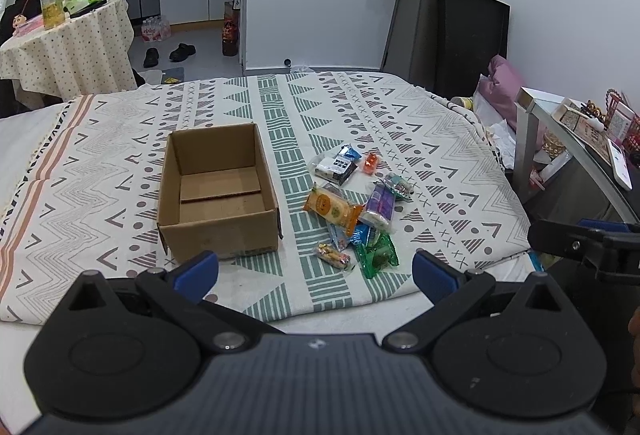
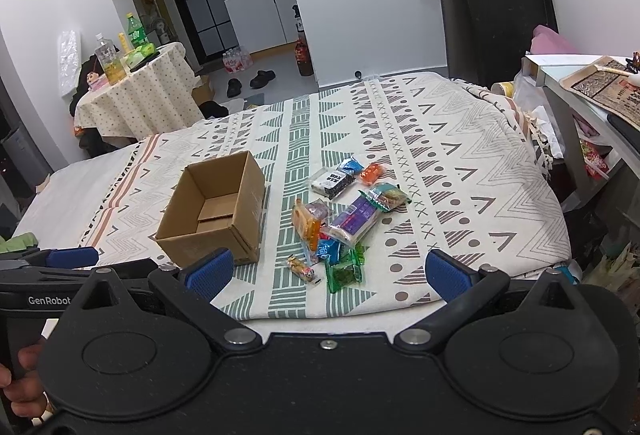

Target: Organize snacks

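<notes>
Corrugated brown cardboard formed the open box (image 1: 218, 191), which stood on the patterned cloth (image 1: 400, 123) covering the bed. Its interior held nothing but two inner bottom flaps lying flat; no snack had been placed in it. By this evidence the task had not yet begun in any visible way, and every item remained to be moved.

The snacks (image 1: 356, 207) lay in a loose pile on the cloth just to the right of the box, clear of its wall. The pile included:

- an orange packet (image 1: 332, 209), flat and rectangular, in glossy film;
- a purple packet (image 1: 382, 205), oblong, partly overlapped by its neighbours;
- a green wrapper (image 1: 378, 255), translucent and crinkled, at the near edge;
- a small clear-wrapped sweet (image 1: 334, 255) beside it;
- a black-and-white packet (image 1: 336, 169) and a blue packet (image 1: 350, 153) at the far end;
- a small orange piece (image 1: 370, 161) set slightly apart.

All wrappers appeared thin, slippery and easily deformed, so a light pinch on a sealed edge would likely serve best.

The left gripper (image 1: 316, 275) hung over the near edge of the bed with its blue-padded fingers spread wide and nothing between them. The right gripper (image 2: 330, 271) was likewise spread and held nothing, positioned short of the pile.
</notes>
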The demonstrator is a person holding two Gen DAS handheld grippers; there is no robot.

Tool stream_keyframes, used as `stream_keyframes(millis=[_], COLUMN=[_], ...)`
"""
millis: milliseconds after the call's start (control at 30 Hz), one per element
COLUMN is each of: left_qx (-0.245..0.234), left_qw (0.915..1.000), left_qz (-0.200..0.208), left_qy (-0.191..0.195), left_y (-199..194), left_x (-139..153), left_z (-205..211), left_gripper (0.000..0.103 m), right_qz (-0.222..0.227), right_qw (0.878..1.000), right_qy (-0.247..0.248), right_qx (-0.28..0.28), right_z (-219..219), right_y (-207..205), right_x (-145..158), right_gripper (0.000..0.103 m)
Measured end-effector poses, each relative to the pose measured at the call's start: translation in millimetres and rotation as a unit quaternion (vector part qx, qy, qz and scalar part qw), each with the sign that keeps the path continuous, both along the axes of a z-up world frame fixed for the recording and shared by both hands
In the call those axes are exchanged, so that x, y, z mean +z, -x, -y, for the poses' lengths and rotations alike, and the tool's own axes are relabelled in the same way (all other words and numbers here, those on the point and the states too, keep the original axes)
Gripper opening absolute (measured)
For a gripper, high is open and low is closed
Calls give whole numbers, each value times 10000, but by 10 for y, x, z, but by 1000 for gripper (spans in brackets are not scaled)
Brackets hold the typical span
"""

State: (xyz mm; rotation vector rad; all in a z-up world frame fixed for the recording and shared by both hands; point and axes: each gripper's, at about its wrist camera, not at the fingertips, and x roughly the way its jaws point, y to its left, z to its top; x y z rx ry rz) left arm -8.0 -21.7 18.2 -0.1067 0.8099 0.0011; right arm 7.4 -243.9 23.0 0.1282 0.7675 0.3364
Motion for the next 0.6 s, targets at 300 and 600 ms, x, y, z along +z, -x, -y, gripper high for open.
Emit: stream_keyframes(millis=[300, 600], left_qx=[-10, -26], left_qw=[10000, 9999], left_qz=[2, -16], left_qy=[12, 96], left_y=[3, 8], left_x=[1, 16], left_z=[-2, -21], left_gripper=[103, 103], right_qz=[-16, -27], right_qw=[10000, 10000], right_qy=[34, 40], right_qx=[-29, -81], right_z=[-13, -19], right_y=[-1, 2], right_x=[0, 6], right_gripper=[103, 103])
